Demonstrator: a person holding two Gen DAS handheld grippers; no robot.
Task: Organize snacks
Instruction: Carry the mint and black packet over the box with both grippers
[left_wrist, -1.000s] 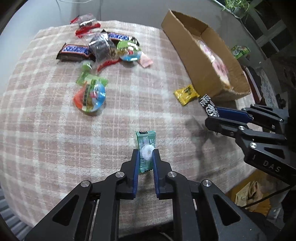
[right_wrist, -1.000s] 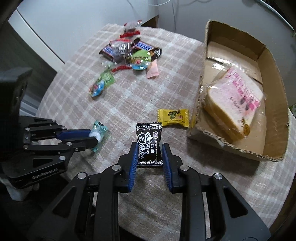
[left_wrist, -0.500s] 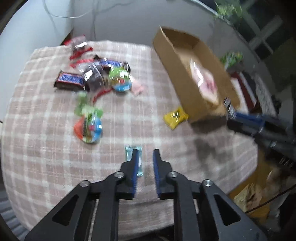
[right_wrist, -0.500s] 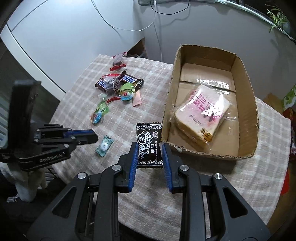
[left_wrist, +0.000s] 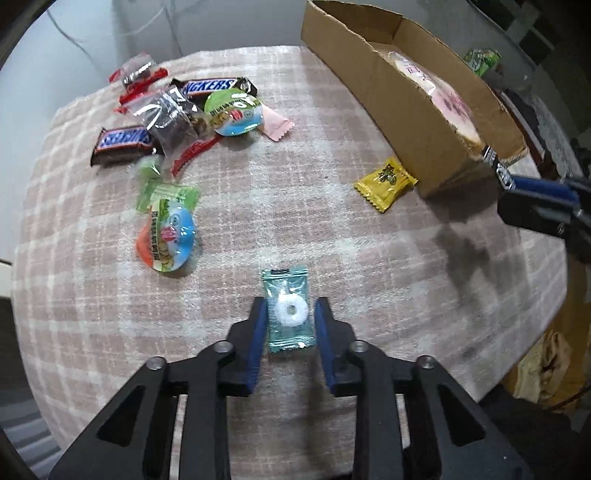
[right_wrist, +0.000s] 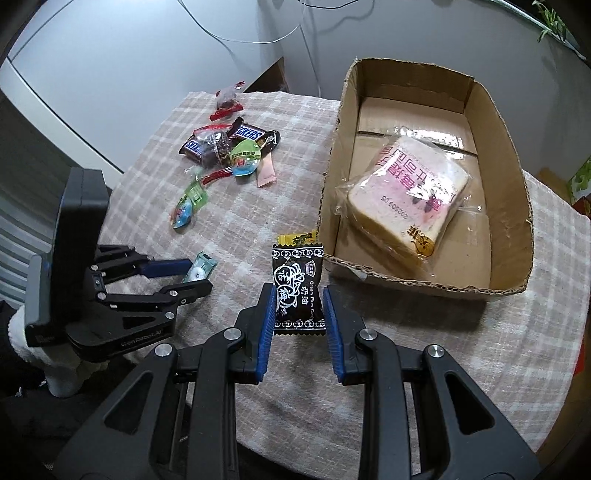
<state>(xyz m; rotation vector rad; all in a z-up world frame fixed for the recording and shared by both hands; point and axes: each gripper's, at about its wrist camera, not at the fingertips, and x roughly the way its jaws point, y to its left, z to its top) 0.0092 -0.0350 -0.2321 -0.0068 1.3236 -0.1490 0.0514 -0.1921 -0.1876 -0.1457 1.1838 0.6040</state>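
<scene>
My left gripper (left_wrist: 289, 309) is open, its jaws either side of a teal mint candy (left_wrist: 289, 309) that lies on the checked tablecloth; I cannot tell if the pads touch it. It shows from the side in the right wrist view (right_wrist: 192, 272). My right gripper (right_wrist: 298, 300) is shut on a black plum candy (right_wrist: 297, 286) and holds it above the table, just left of the cardboard box (right_wrist: 511, 155). The box holds a wrapped slice of bread (right_wrist: 408, 197).
A yellow candy (left_wrist: 385, 181) lies beside the box's near corner. A pile of snacks sits at the far left: Snickers bars (left_wrist: 123, 142), jelly cups (left_wrist: 233, 112), red-edged packets (left_wrist: 137, 76), a pink sachet (left_wrist: 276, 125). Another jelly cup (left_wrist: 169, 236) lies closer.
The left gripper let the teal mint go onto the cloth, drew back, then came forward around it with wider jaws. The right gripper rose with the black candy and moved toward the box.
</scene>
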